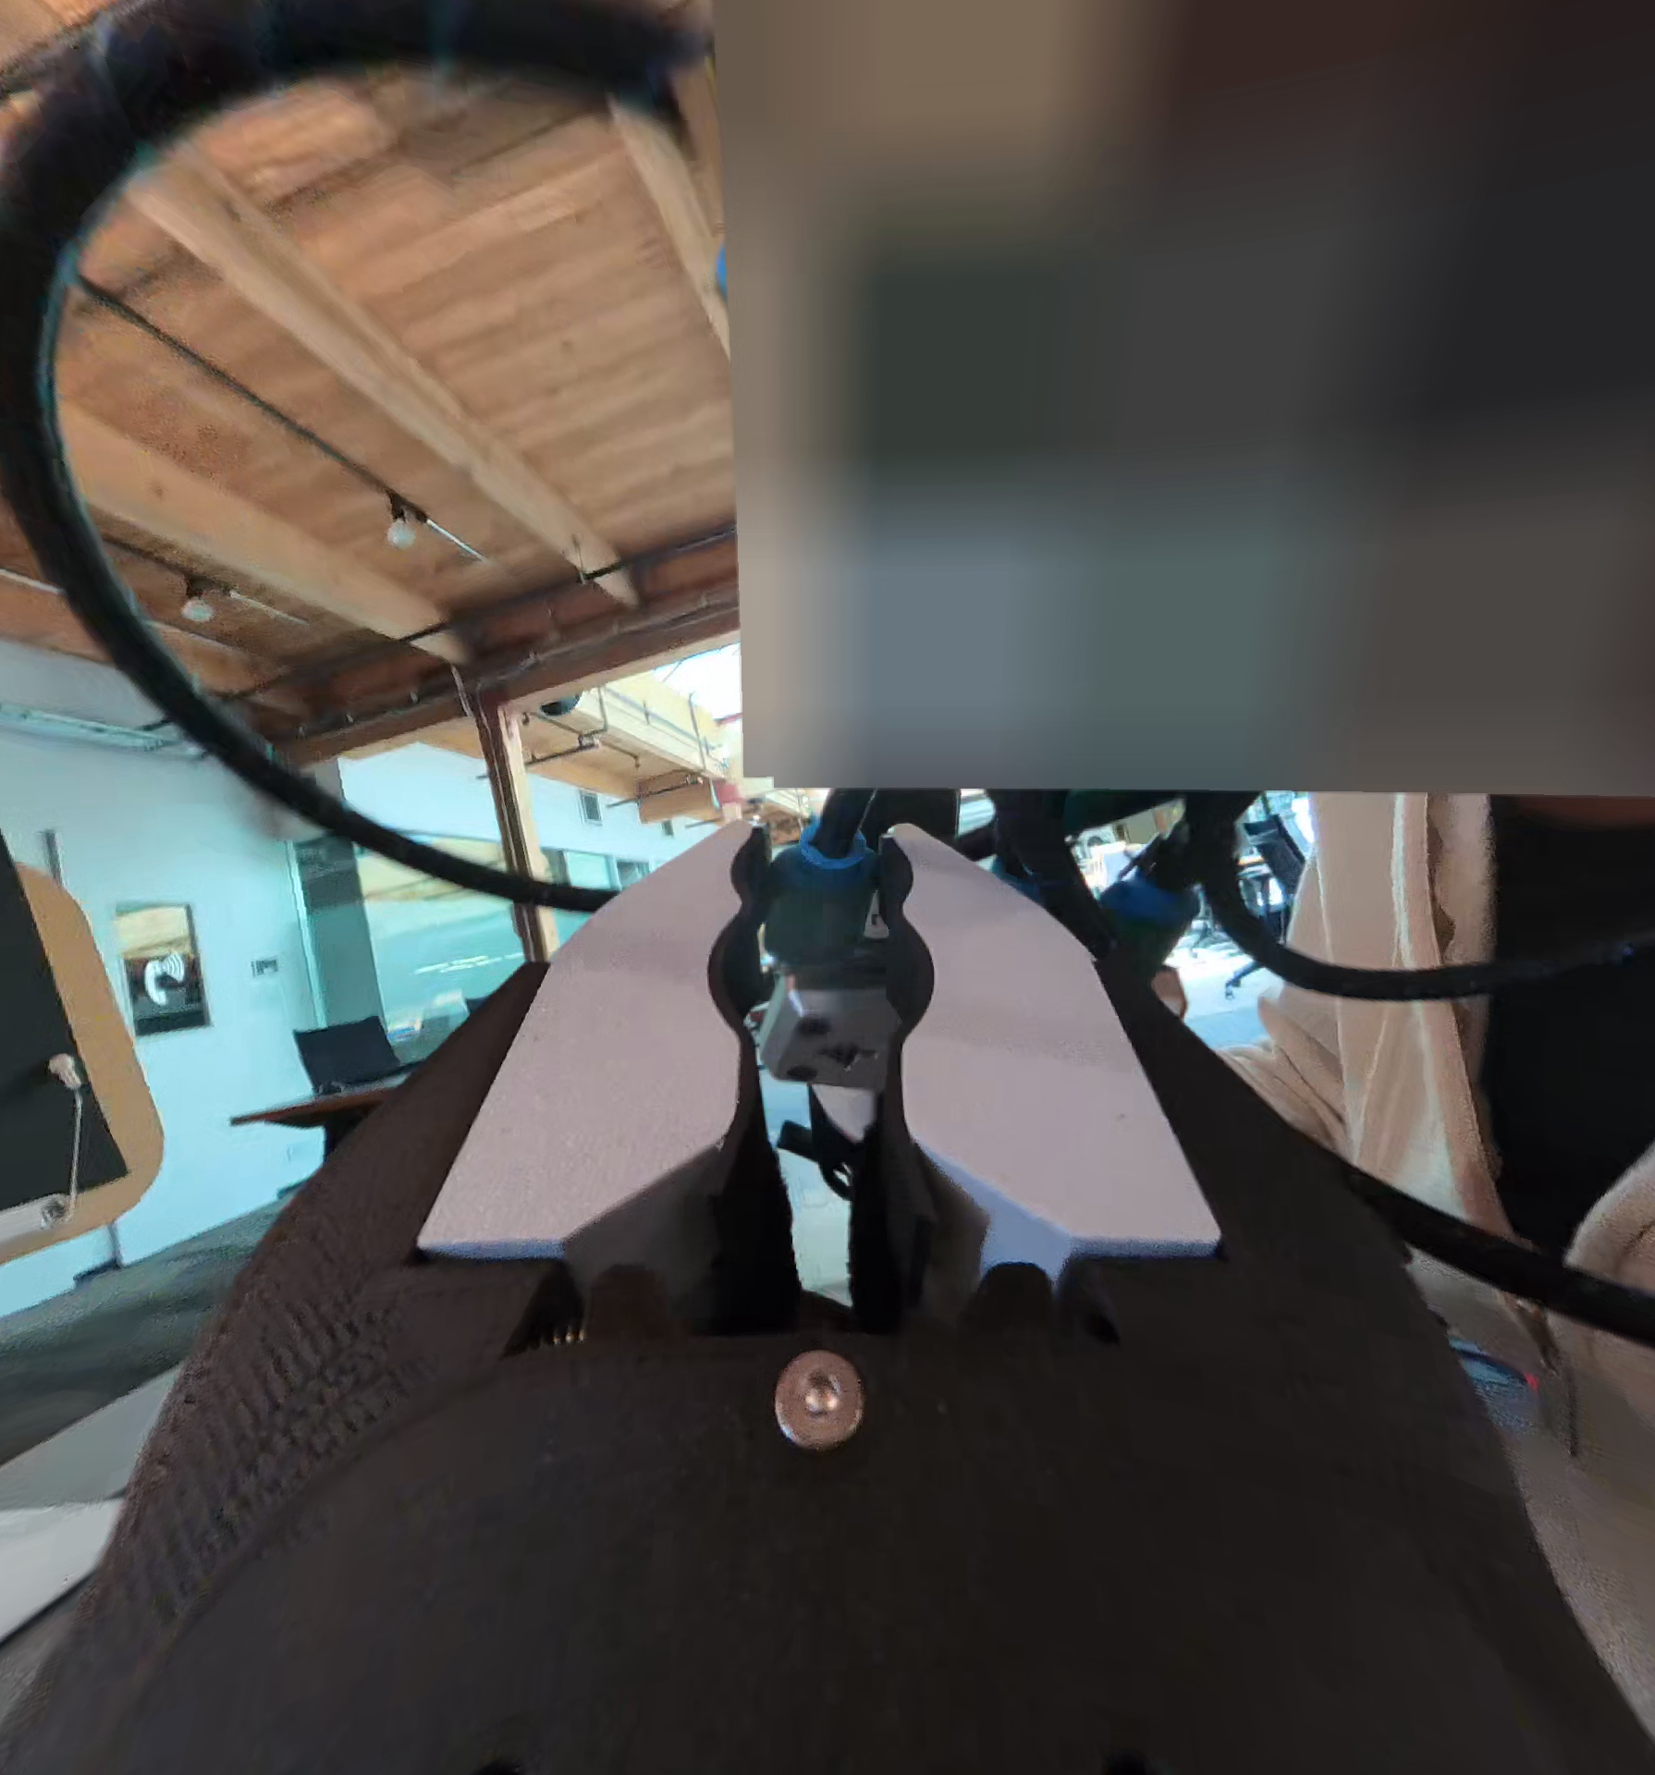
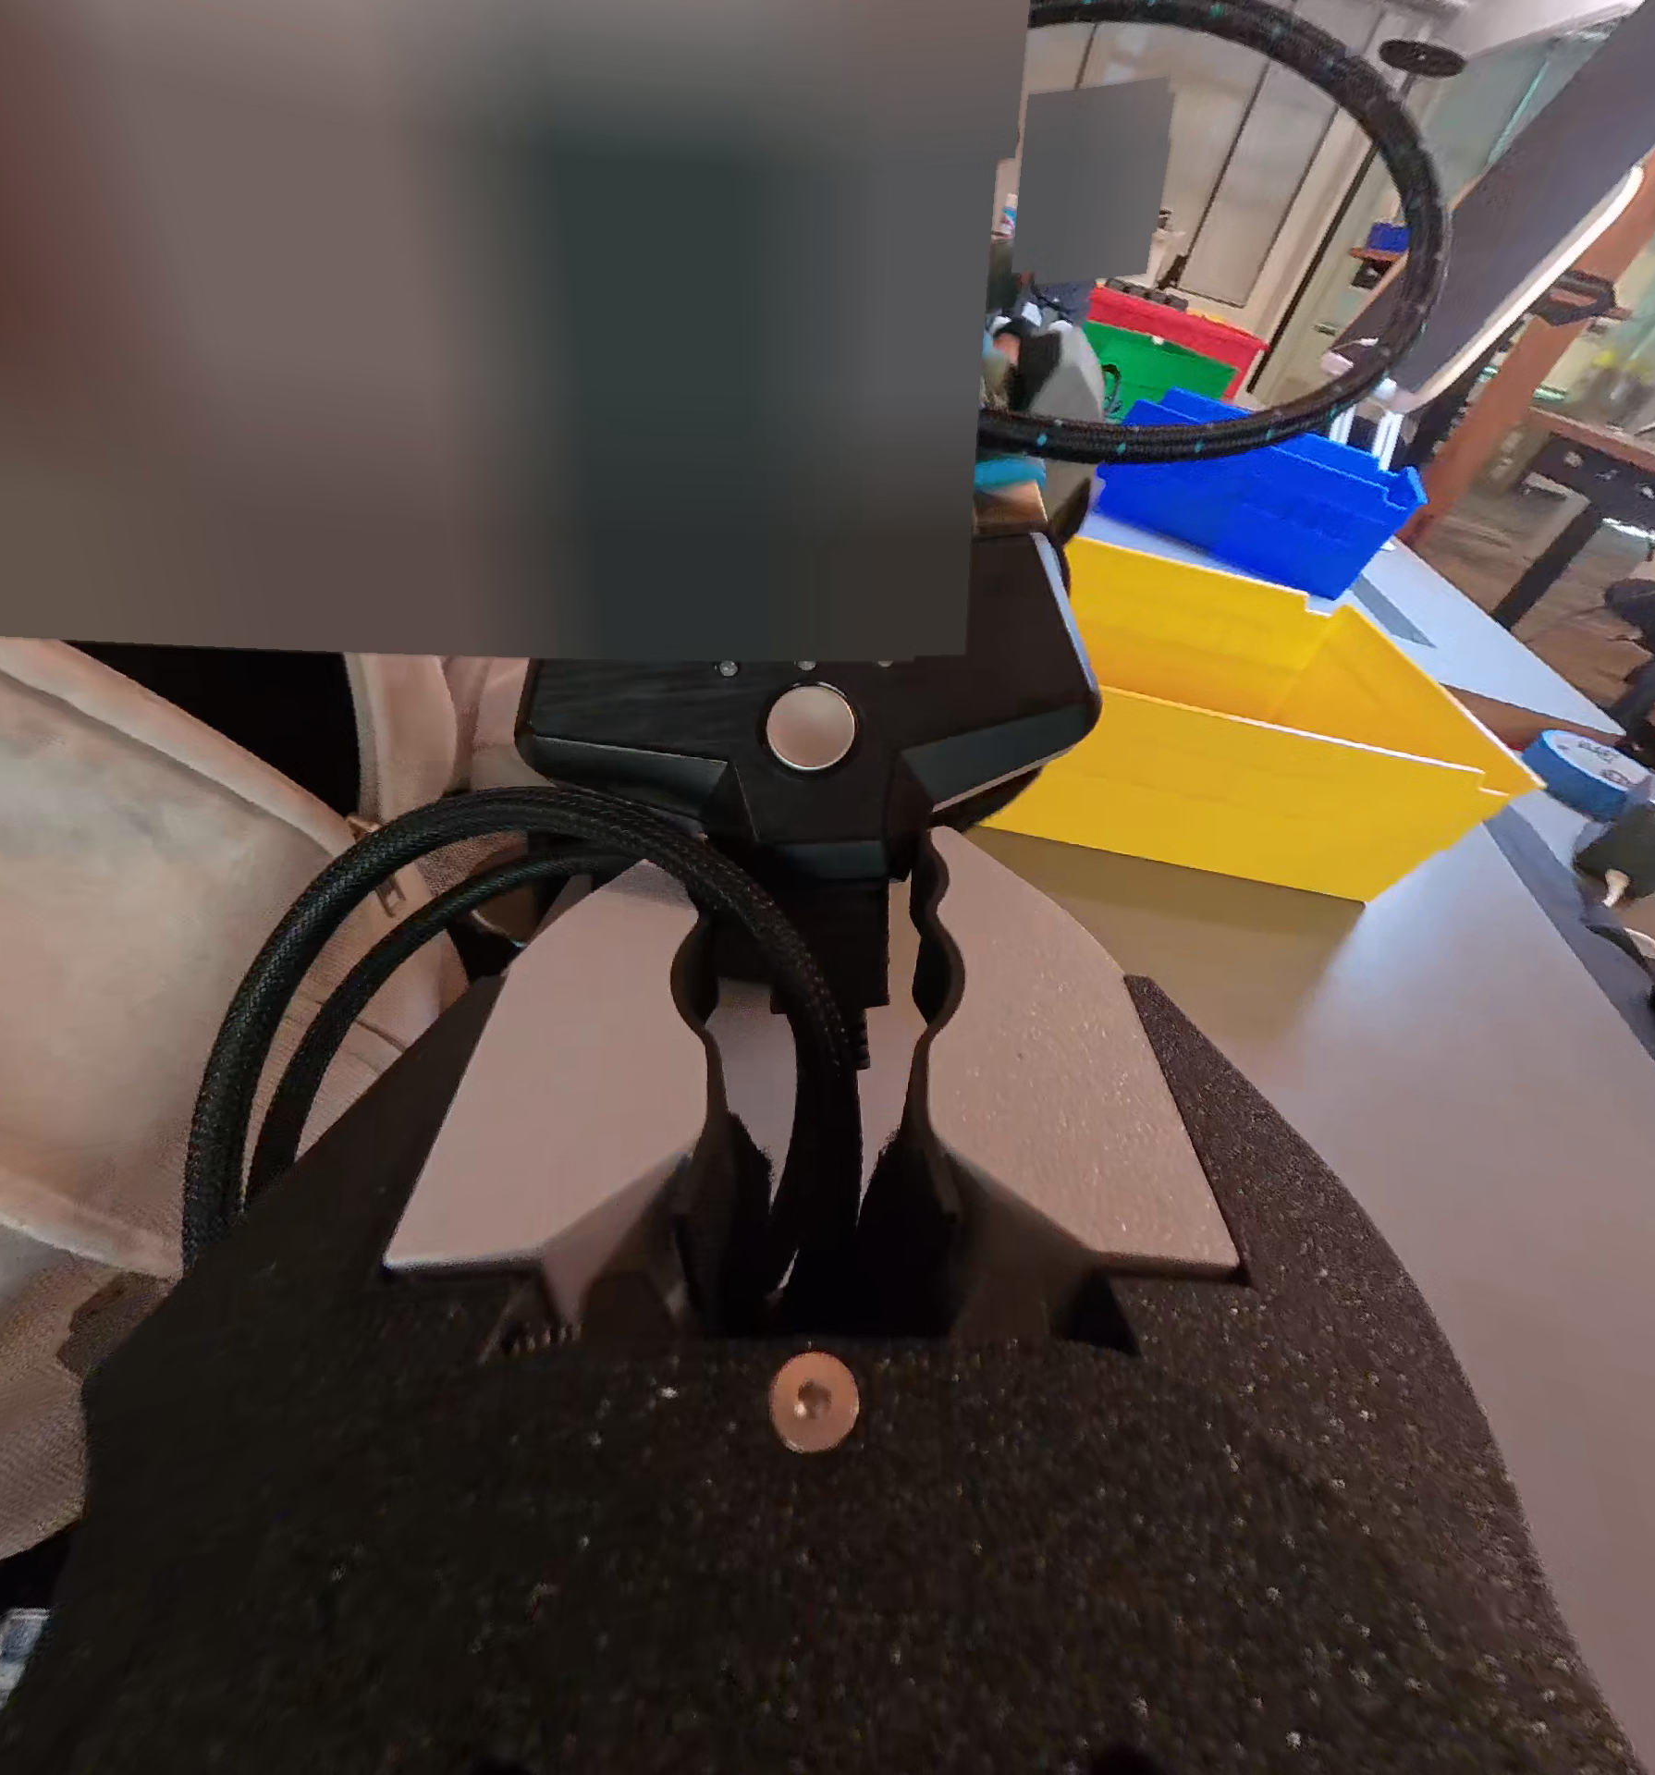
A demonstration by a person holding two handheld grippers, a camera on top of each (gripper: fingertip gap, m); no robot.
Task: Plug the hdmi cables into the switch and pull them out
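In the left wrist view my left gripper is shut on an HDMI plug with a blue collar. Its metal tip points back toward the camera. Its black braided cable loops up and to the left. A second blue-collared plug hangs farther off to the right. In the right wrist view my right gripper is shut on the lower black end of the HDMI switch, a black box with a round silver button. A black braided cable loops at the left and runs down between the fingers.
A yellow bin stands on the grey table to the right, with blue, green and red bins behind it. A blue tape roll and a small dark device lie at the far right. A person's beige sleeve is close on the left.
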